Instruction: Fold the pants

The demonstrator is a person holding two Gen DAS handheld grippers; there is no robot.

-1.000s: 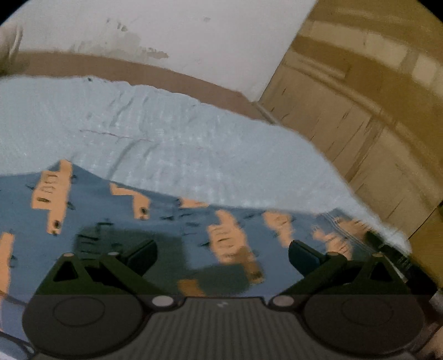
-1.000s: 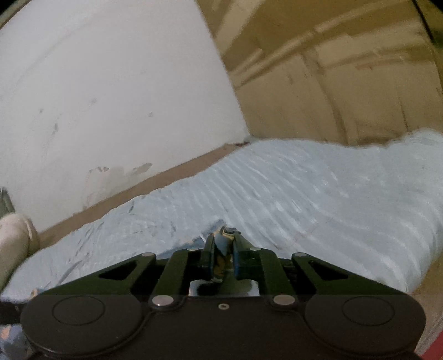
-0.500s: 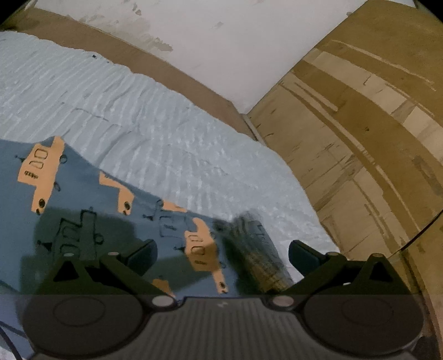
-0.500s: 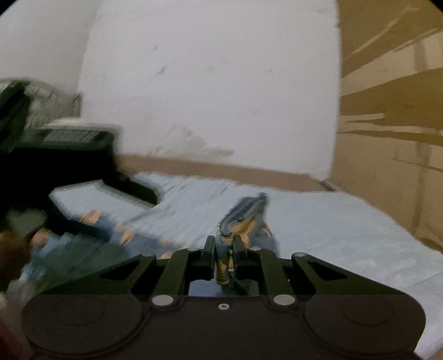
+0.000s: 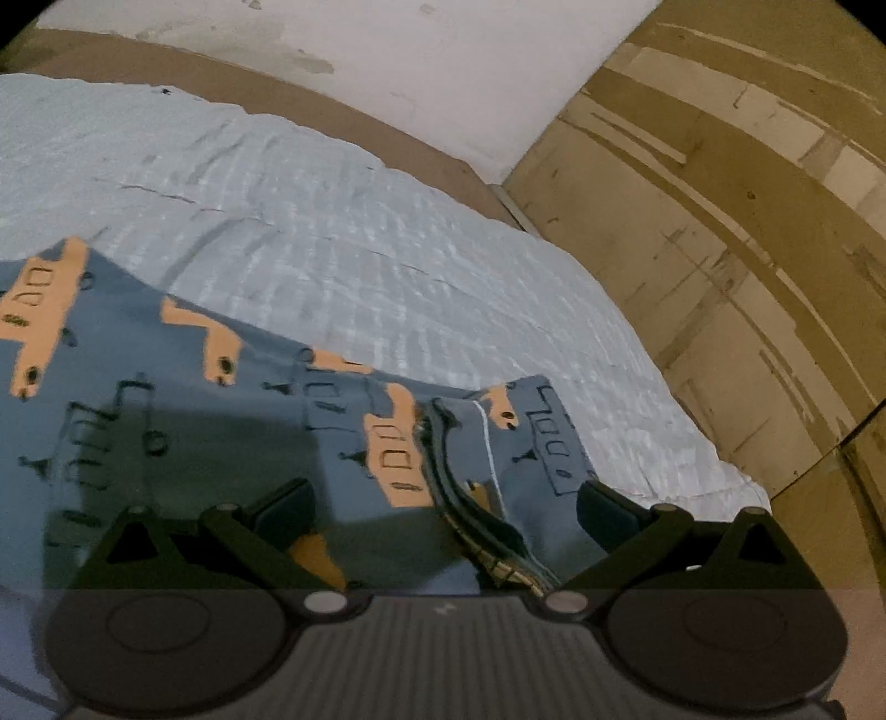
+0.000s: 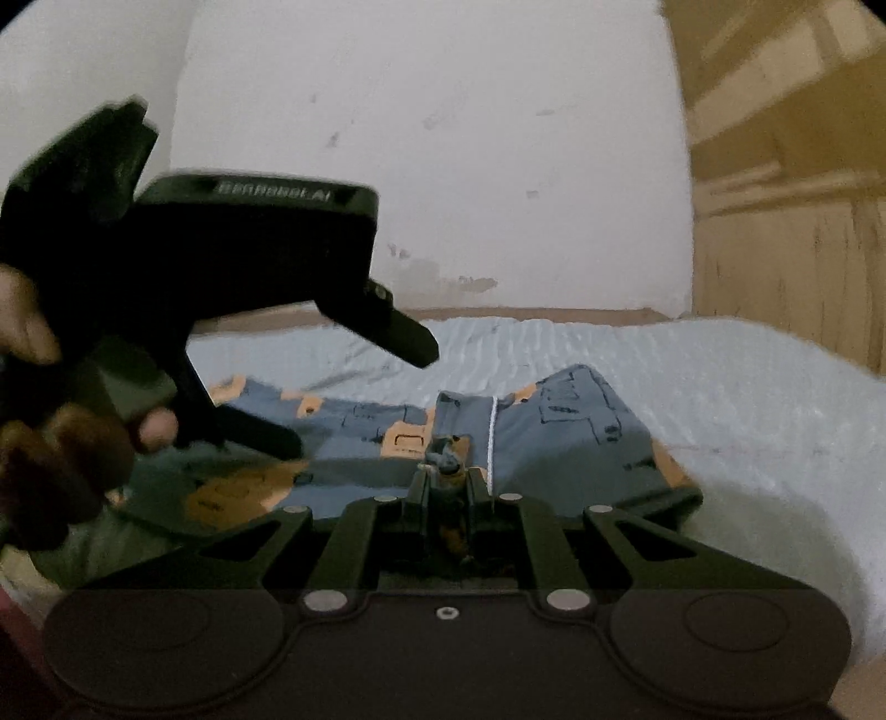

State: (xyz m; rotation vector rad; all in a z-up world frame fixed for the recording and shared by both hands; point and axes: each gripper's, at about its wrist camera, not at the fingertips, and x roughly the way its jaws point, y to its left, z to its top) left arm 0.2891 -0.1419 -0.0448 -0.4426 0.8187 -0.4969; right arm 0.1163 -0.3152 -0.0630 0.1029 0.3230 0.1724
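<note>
Blue pants (image 5: 166, 421) with orange bus prints lie on a light blue bedspread (image 5: 387, 266). A folded-over part with a dark waistband and a white cord (image 5: 487, 443) lies on top at the right. My left gripper (image 5: 443, 509) is open just above the pants, holding nothing. My right gripper (image 6: 446, 476) is shut on a bunch of the pants fabric (image 6: 581, 432) and holds it low over the folded layer. The left gripper's body (image 6: 221, 266) and the hand holding it fill the left of the right wrist view.
A white wall (image 5: 387, 50) runs behind the bed above a brown bed frame edge (image 5: 343, 122). A wooden wardrobe (image 5: 747, 249) stands at the right, close to the bed's edge. The bedspread stretches beyond the pants toward the wall.
My right gripper has swung left with the pants fabric and laid it over the rest of the pants. The folded part now lies in front of my left gripper.
</note>
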